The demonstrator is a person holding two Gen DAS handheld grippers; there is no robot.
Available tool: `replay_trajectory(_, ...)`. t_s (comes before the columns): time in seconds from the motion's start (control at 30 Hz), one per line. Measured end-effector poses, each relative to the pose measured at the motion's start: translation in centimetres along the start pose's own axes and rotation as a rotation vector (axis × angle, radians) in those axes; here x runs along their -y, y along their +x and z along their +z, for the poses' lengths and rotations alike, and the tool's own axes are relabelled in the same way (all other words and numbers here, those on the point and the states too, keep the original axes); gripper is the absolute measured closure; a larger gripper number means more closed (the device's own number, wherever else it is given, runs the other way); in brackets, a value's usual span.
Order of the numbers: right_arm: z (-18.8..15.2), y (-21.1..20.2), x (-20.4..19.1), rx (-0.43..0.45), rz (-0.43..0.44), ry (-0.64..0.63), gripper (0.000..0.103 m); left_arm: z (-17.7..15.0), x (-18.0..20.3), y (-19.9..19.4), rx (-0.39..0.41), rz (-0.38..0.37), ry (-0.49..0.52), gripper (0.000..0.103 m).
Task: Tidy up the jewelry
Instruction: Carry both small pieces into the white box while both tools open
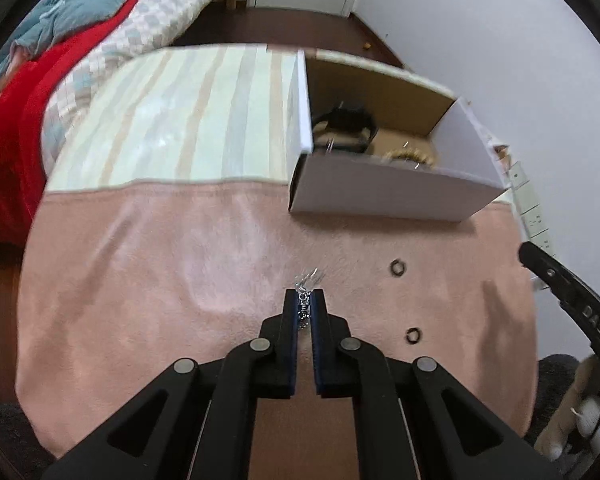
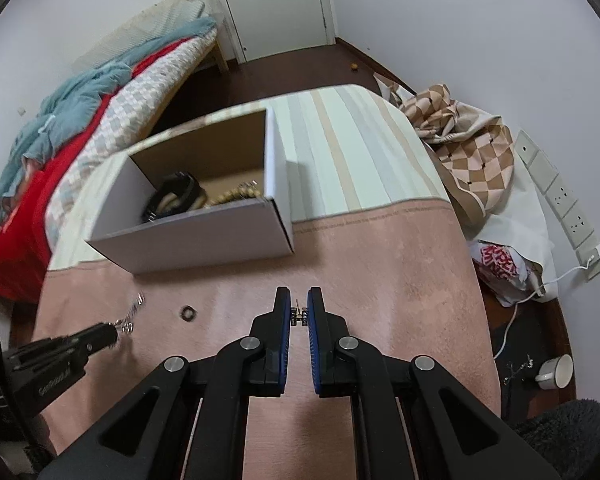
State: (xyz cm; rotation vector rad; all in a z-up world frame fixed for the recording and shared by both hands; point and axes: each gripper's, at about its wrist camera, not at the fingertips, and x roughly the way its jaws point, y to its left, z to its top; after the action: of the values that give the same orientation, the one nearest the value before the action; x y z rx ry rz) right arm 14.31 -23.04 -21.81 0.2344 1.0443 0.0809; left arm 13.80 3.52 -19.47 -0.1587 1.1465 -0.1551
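- Raised letters reading "DAS" showed on the black body of the right gripper where it entered the left wrist view at 3 o'clock; pale printing ran along the side of the left gripper in the right wrist view, too blurred to read.
- A crumpled plastic bag with red lettering lay at 3 o'clock of the right wrist view, its words unreadable.
- The left gripper had its jaws clenched on a silver chain piece with dangling links, which stuck out past the fingertips above the pink plush cloth.
- The right gripper pinched a small silver stud earring between its blue pads.
- Two small dark rings lay on the cloth at 2 and 3 o'clock of the left fingertips.
- An open white cardboard box sat at 1 o'clock, holding a black bangle and a beaded bracelet.
- A checked beige blanket and a white cup lay beside the table.
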Motion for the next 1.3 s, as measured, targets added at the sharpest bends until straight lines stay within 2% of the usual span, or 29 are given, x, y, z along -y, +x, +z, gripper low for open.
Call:
replay_trajectory(0.2, 2.7, -2.5, -0.8, 0.030, 0.087, 0.013, 0.094, 2.6, 0.8, -4.5, 0.062, -0.094, 0.020, 0.100)
replay_trajectory(0.33, 5.4, -3.9, -1.7, 0.046, 0.153, 0.017, 0.094, 6.3, 2.2, -6.8, 0.117, -0.153, 0.037, 0.100)
replay_trajectory(0.5, 9.9, -3.4, -2.7, 0.040, 0.206, -0.016, 0.094, 11.1, 3.7, -6.9, 0.152, -0.184, 0.074, 0.100)
replay_trajectory(0.63, 12.8, -0.4, -3.2, -0.015, 0.223, -0.052, 0.094, 14.0, 4.8, -4.6, 0.110, -0.182, 0.109, 0.100)
replay_trajectory(0.77, 15.1, 3.4, -3.6, -0.094, 0.230, -0.079, 0.094, 15.9, 4.5, -1.4, 0.059, -0.175, 0.090, 0.100)
replay_trajectory(1.0, 16.8, 7.6, -3.8, -0.171, 0.225, -0.114, 0.094, 17.7, 3.8, 3.1, -0.043, -0.201, 0.056, 0.099)
replay_trajectory(1.1, 17.3, 8.6, -3.6, -0.212, 0.265, -0.105, 0.094, 18.1, 3.4, 3.9, -0.088, -0.198, 0.008, 0.097)
replay_trajectory(1.17, 17.4, 9.2, -3.5, -0.247, 0.295, -0.087, 0.094, 18.1, 3.0, 3.8, -0.087, -0.185, -0.016, 0.096)
replay_trajectory(1.2, 17.4, 9.2, -3.4, -0.248, 0.287, -0.087, 0.092, 18.1, 2.9, 3.7, -0.083, -0.165, -0.018, 0.094)
replay_trajectory(1.27, 17.2, 9.2, -3.3, -0.253, 0.296, -0.080, 0.075, 17.9, 2.8, 3.5, -0.075, -0.116, -0.010, 0.069)
replay_trajectory(1.3, 17.1, 9.0, -3.4, -0.250, 0.289, -0.077, 0.060, 17.8, 2.8, 3.3, -0.064, -0.092, -0.006, 0.035)
